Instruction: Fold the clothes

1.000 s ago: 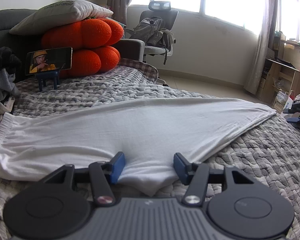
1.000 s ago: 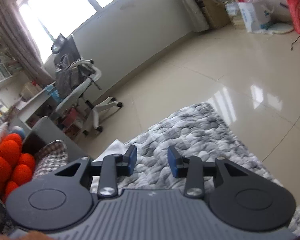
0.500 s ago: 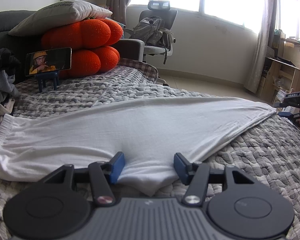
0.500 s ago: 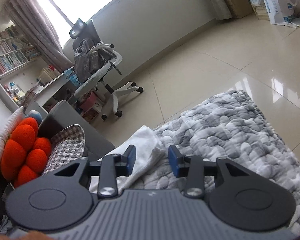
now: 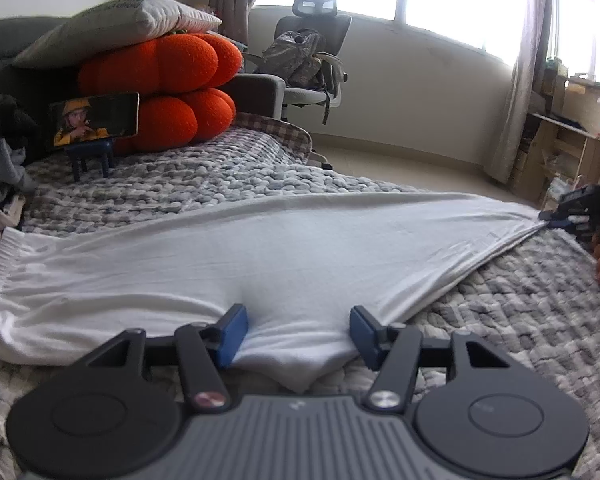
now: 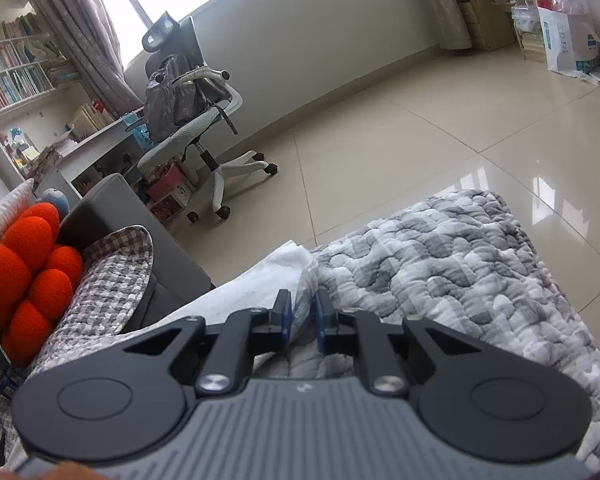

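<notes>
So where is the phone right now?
In the left wrist view the phone stands on a small blue stand at the far left of the grey quilt, just in front of the orange cushions.

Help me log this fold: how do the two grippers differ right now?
The left gripper has its fingers spread wide around the white garment's near point; the right gripper has them nearly shut on the garment's far end. The left is mid-edge, the right at a tip. Both have blue pads.
</notes>
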Demonstrator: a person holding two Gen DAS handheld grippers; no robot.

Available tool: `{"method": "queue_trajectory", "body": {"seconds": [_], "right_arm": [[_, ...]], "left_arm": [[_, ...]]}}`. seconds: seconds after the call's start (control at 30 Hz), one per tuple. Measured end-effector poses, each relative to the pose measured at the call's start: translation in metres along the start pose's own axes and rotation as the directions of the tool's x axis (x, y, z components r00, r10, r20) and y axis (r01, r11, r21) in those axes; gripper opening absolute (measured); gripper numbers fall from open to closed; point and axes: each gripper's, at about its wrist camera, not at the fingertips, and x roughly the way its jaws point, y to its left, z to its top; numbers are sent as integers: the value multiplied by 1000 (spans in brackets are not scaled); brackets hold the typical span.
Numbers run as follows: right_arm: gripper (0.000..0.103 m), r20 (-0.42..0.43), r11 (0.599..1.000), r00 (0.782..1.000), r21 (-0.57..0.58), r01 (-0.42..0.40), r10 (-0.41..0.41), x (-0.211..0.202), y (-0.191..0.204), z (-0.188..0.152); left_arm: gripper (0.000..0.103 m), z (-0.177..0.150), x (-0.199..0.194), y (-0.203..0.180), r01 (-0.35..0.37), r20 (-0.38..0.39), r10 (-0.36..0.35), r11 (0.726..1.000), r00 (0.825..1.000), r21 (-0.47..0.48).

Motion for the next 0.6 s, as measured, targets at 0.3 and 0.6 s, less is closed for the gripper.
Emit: {"method": "queue_trajectory", "body": {"seconds": [0.3, 0.6], "right_arm": [[18, 4, 1000, 1000, -18, 4, -4, 1, 3, -3], [19, 12, 999, 1000, -42, 16, -15, 2, 10, -7]], "left_arm": [[59, 33, -1, 90, -29, -21, 25, 975, 999, -221], [59, 61, 67, 108, -57, -157, 17, 965, 987, -256]]}}
